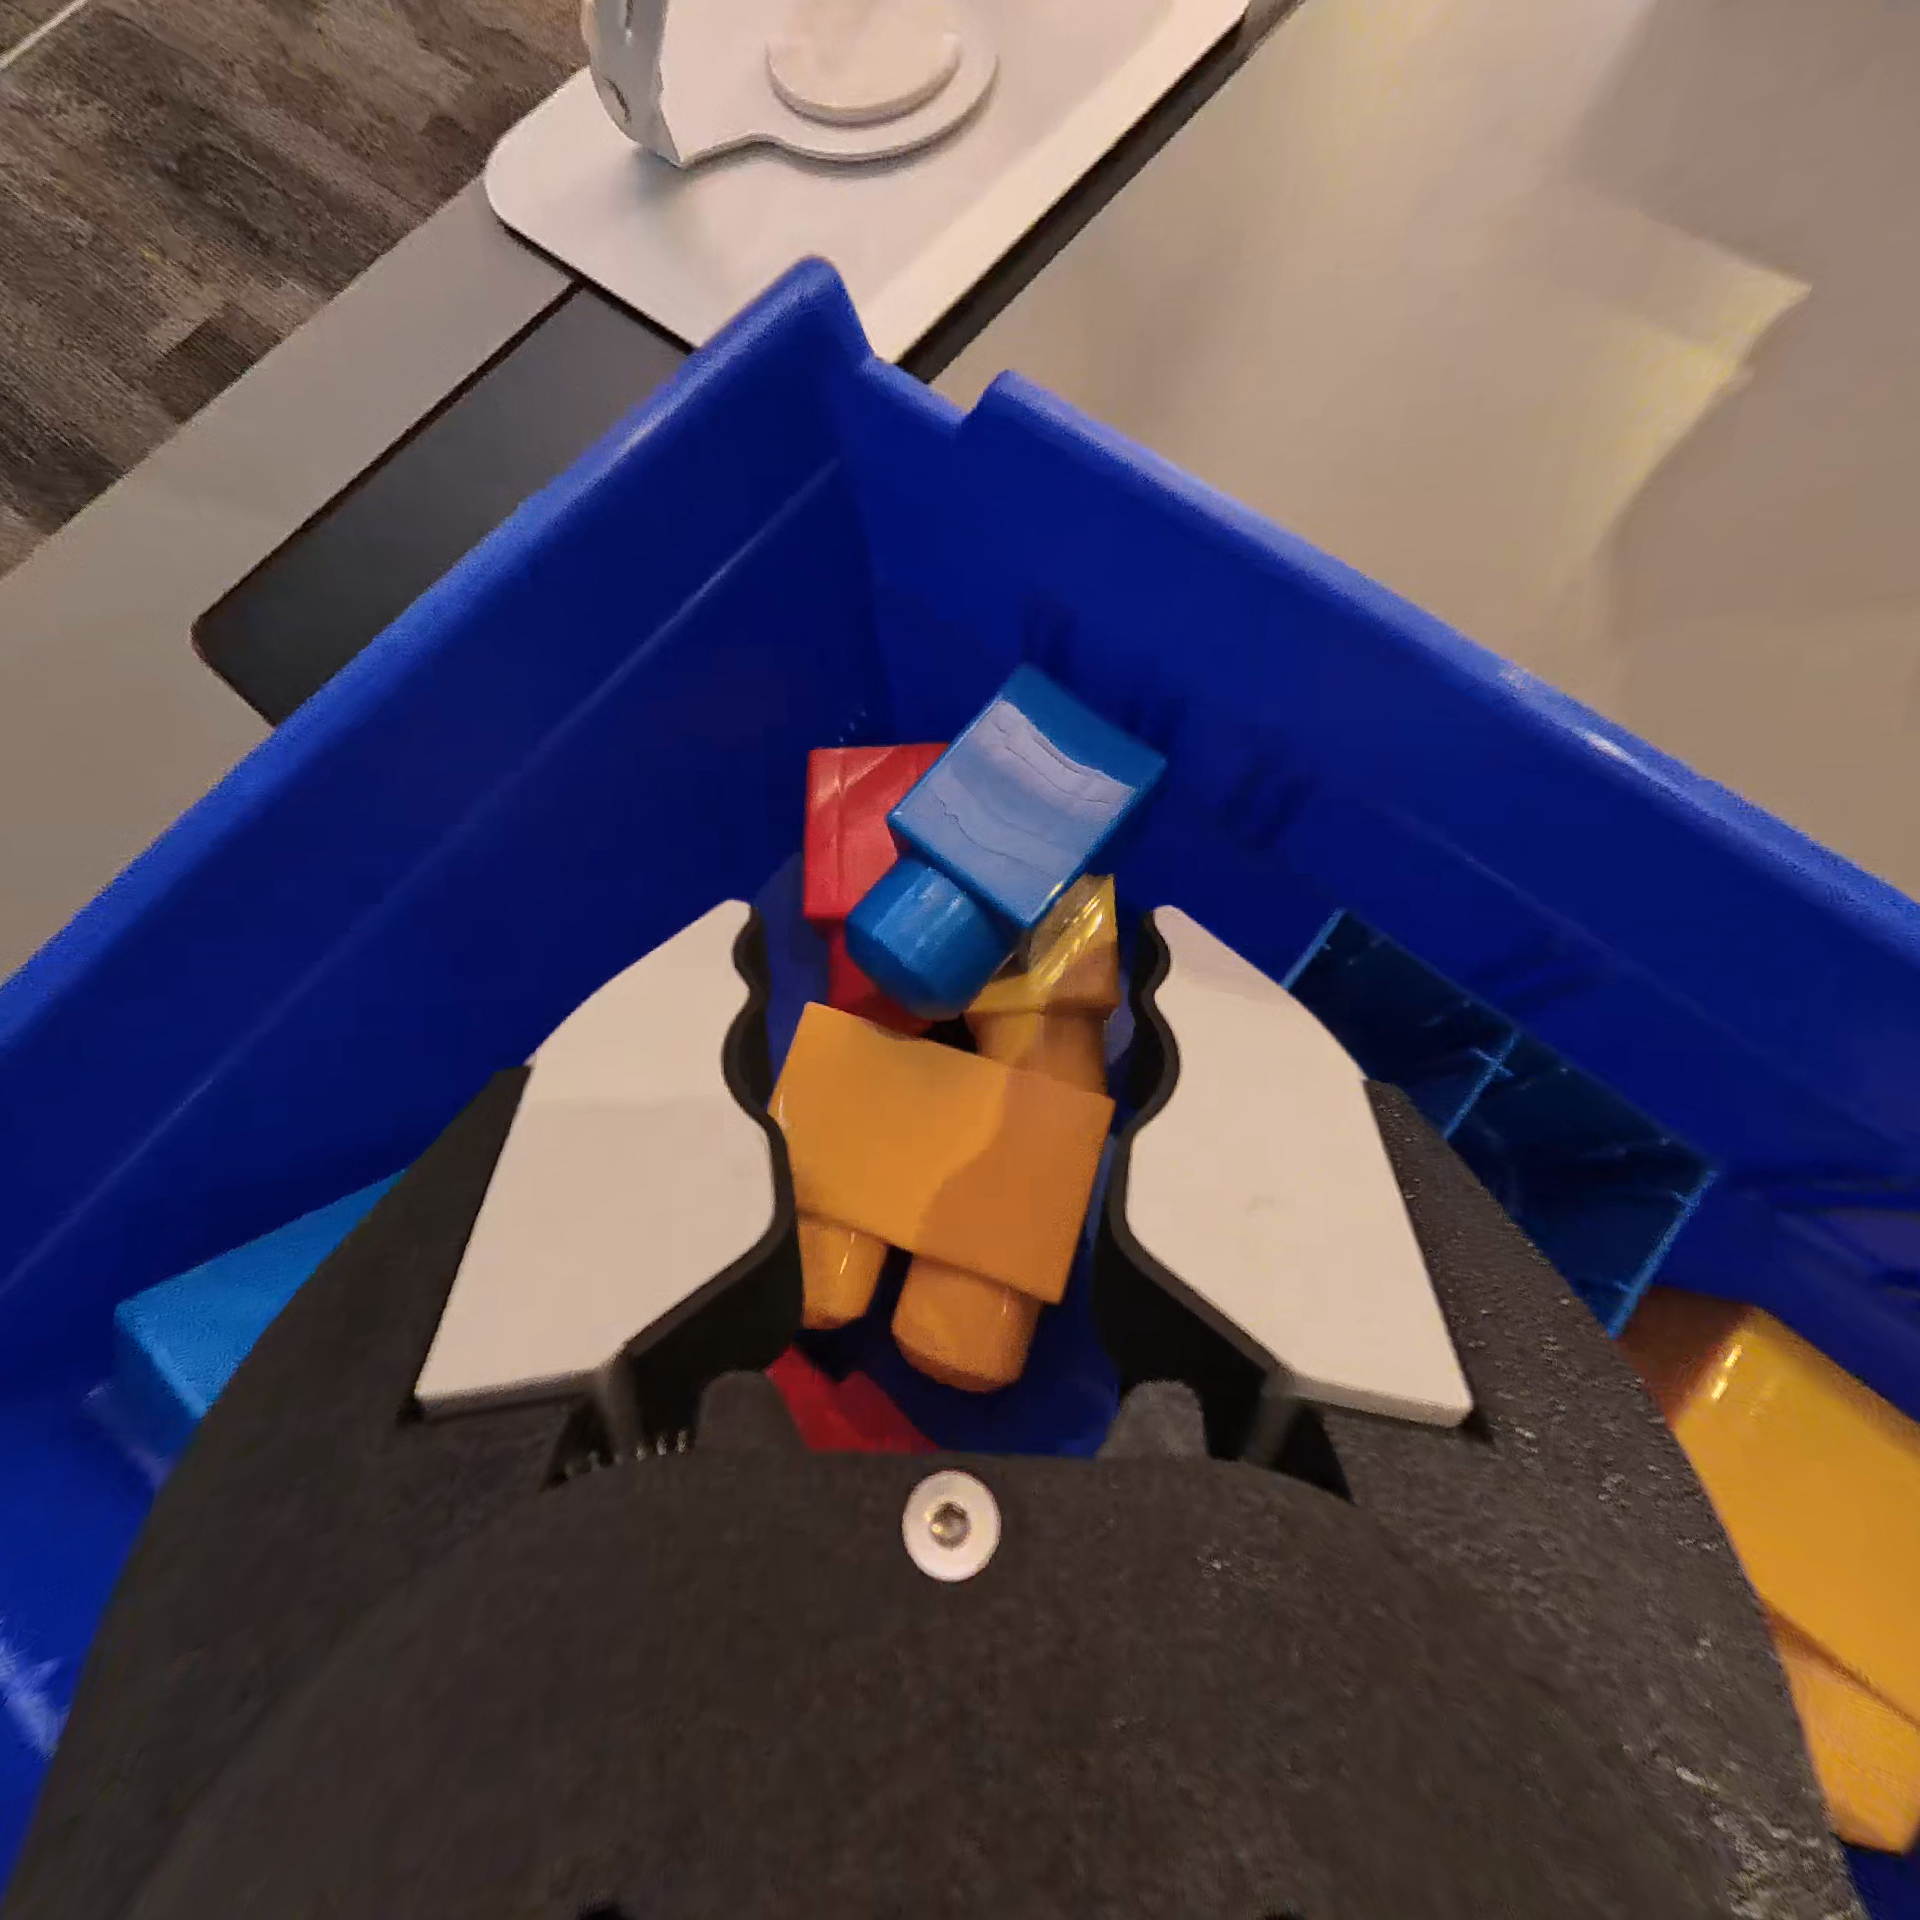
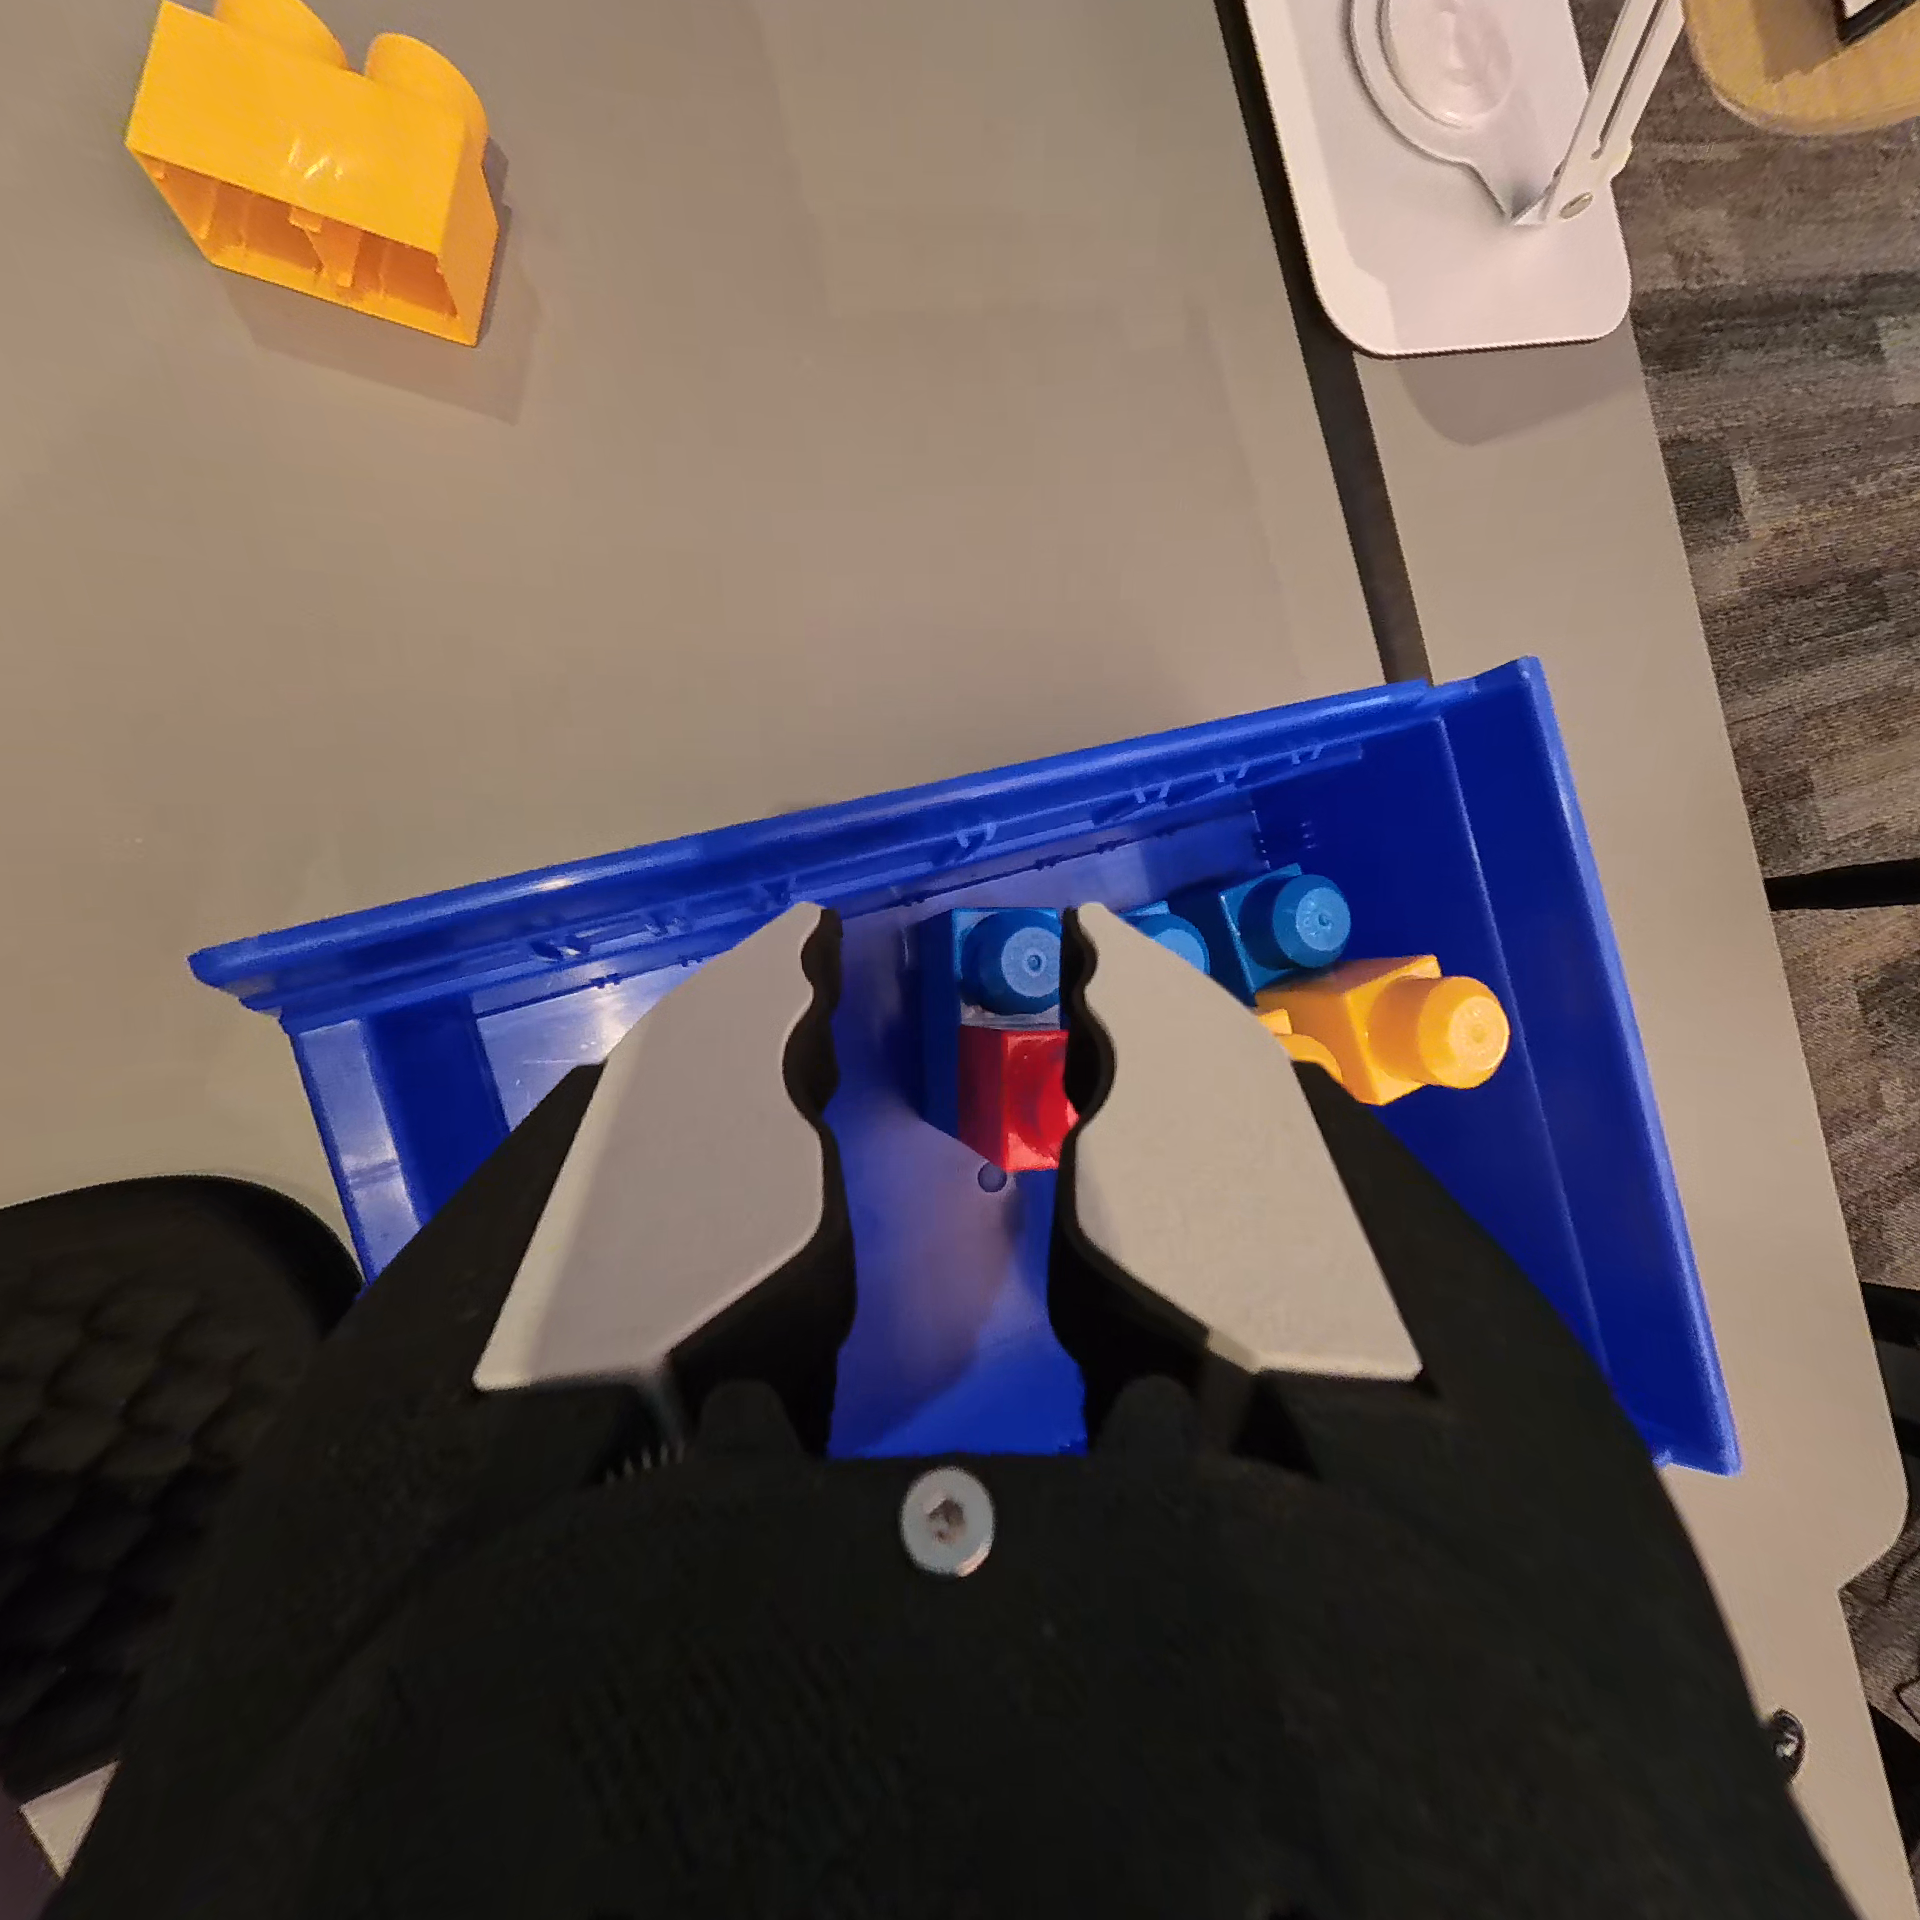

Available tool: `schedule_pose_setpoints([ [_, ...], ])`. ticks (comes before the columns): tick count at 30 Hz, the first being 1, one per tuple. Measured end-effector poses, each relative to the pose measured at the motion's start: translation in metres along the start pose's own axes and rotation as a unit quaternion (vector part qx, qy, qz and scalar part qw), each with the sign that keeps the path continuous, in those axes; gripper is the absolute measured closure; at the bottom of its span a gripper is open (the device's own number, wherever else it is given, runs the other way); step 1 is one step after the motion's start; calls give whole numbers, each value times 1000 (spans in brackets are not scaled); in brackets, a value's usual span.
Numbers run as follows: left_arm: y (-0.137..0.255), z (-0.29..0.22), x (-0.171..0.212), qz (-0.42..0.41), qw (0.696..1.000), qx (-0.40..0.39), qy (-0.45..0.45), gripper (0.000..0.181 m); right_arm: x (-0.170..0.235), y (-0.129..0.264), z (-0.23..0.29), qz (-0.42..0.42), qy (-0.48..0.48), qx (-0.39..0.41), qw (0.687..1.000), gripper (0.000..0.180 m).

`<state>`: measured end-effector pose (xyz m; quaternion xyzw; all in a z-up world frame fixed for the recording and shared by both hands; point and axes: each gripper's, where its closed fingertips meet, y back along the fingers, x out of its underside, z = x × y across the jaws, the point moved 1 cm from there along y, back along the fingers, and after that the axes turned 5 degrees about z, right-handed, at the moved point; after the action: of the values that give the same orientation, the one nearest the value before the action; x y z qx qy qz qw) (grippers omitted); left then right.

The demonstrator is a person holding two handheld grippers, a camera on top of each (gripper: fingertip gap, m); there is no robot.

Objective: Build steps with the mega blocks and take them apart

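A: Which step is this, would you say?

B: Fetching pieces, I judge. Both grippers are down in the blue bin [image 2: 1538, 935], and only one yellow block [image 2: 312, 171] lies out on the grey table [image 2: 831, 468], on its side and well apart from the bin's long wall. No steps stand anywhere in view, so building has hardly begun.

A: What is the left gripper [image 1: 951, 1039] doing?

B: Its jaws are parted around an orange-yellow two-stud block [image 1: 935, 1164] lying in a corner of the bin. The block sits between the fingers, but the picture is smeared; I cannot say whether the pads press it, so I would call the jaws apart and nothing held. Beyond it, deeper in that corner, a blue block [image 1: 1013, 831] leans on a red block [image 1: 857, 831].

A: And the right gripper [image 2: 940, 935]?

B: Also apart and empty, hovering over the bin floor. Between its tips, against the bin's long wall, a small blue block [image 2: 1008, 961] sits with a small red block [image 2: 1018, 1096] touching it on the near side. Nearer the bin's end wall lie another blue block [image 2: 1283, 925] and a yellow single-stud block [image 2: 1392, 1023].

A: What does the next move call for?

B: Probably the left squeezing squarely on the block's flat sides, not its studs, then lifting clear of the bin's wall towards the table.
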<state>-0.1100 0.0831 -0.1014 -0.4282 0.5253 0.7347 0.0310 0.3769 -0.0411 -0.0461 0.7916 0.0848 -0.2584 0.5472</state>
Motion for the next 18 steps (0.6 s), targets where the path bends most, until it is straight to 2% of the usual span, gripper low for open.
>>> schedule_pose_setpoints([
  [3, -7, 0, -2, 0, 1000, 12, -10, 116, 4, -1, -1, 5, -5, -2, 1000, 137],
  [7, -9, -6, -13, -30, 999, 28, -32, 139, 7, -3, -3, 7, -9, -7, 1000, 136],
  [11, 0, -8, -14, -37, 998, 32, -33, 140, 10, -6, -3, 13, -10, -10, 1000, 137],
  [14, 29, -4, -27, -78, 996, -1, -33, 140, 10, -4, -3, 12, -11, -7, 1000, 137],
  [16, 60, -7, -50, -137, 990, -18, -28, 141, 8, -1, -4, 7, -10, -2, 1000, 137],
  [18, 89, -33, -82, -194, 981, 14, -24, 140, 6, 2, -5, 2, -8, 4, 1000, 137],
])
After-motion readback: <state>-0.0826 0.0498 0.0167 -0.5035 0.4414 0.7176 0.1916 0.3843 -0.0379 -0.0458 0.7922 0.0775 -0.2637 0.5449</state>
